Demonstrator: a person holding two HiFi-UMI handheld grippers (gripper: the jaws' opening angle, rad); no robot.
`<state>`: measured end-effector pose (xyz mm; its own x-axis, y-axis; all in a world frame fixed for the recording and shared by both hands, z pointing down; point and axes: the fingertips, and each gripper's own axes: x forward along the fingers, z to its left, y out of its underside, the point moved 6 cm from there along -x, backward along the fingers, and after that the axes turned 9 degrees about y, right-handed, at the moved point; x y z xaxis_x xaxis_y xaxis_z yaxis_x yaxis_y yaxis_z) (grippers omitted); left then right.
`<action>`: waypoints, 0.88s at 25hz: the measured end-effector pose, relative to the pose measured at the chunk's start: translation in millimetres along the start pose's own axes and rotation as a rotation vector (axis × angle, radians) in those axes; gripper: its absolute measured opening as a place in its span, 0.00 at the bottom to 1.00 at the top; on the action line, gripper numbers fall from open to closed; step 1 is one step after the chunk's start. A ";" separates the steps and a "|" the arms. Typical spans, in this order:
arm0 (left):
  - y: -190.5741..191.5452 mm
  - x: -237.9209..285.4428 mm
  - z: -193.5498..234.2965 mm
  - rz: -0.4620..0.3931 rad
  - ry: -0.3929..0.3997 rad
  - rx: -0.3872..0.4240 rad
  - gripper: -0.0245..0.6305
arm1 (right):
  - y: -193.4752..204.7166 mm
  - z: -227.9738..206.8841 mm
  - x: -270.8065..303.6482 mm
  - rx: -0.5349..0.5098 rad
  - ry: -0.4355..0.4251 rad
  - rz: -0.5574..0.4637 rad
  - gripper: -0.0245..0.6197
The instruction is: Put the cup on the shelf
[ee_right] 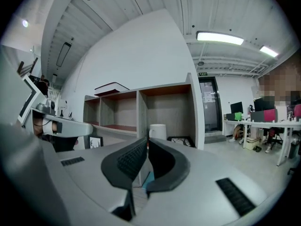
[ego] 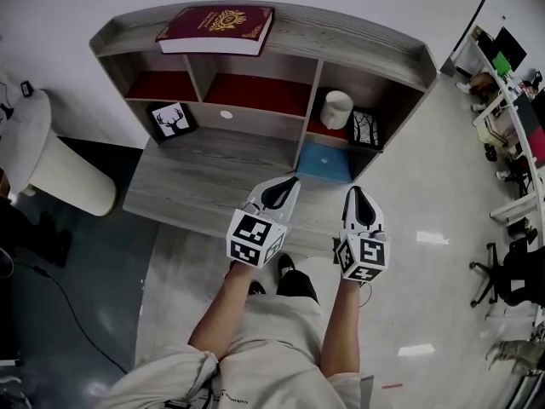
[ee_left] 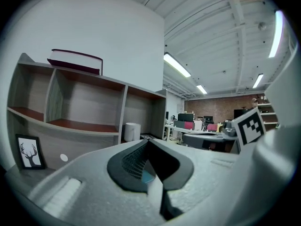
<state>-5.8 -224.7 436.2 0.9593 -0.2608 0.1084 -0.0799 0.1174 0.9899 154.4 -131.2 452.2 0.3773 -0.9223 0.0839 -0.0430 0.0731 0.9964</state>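
Head view shows a grey wooden shelf [ego: 358, 45] with boxes in it, standing on a wooden bench [ego: 204, 173]; the white cup [ego: 335, 109] is already inside the shelf, in the box at the right end, on the red floor of that box; the cup stands straight up, its long way goes up and down, and its open top points up; just beside it on the right is a small picture of a tree [ego: 364, 129]; under that box lies a blue thing [ego: 324, 162]; a dark red book [ego: 217, 28] lies flat on top of the shelf, and a small picture of a deer [ego: 170, 119] leans at the left, well apart from the cup; the left claw [ego: 286, 183] and the right claw [ego: 358, 192] are held side by side over the front of the bench, both pointing at the shelf and both away from the cup; left gripper view shows the left claw [ee_left: 148, 142] squeezed closed with nothing in it, the cup [ee_left: 131, 132] far behind it, the book [ee_left: 75, 60] up high and the deer picture [ee_left: 29, 152] low at the left; right gripper view shows the right claw [ee_right: 146, 142] pressed closed too, holding nothing, with the cup [ee_right: 157, 131] standing tall right behind its tips and the tree picture [ee_right: 178, 140] next to the cup; a small handle seems to stick out on the cup's left side there.
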 end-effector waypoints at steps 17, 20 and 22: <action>-1.8 -39.0 -5.3 -0.010 0.033 0.009 0.05 | -2.2 45.8 -24.5 0.018 -0.088 0.004 0.06; -0.9 -41.0 -5.0 -0.013 0.032 0.006 0.05 | -2.2 48.4 -27.4 -0.003 -0.090 0.004 0.06; -0.3 -42.0 -5.7 -0.010 0.031 0.001 0.05 | -3.3 47.6 -28.9 0.008 -0.091 0.007 0.06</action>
<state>-44.5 -208.3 430.8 0.9681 -0.2320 0.0951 -0.0701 0.1139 0.9910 99.6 -122.8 445.9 0.2917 -0.9524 0.0888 -0.0530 0.0766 0.9957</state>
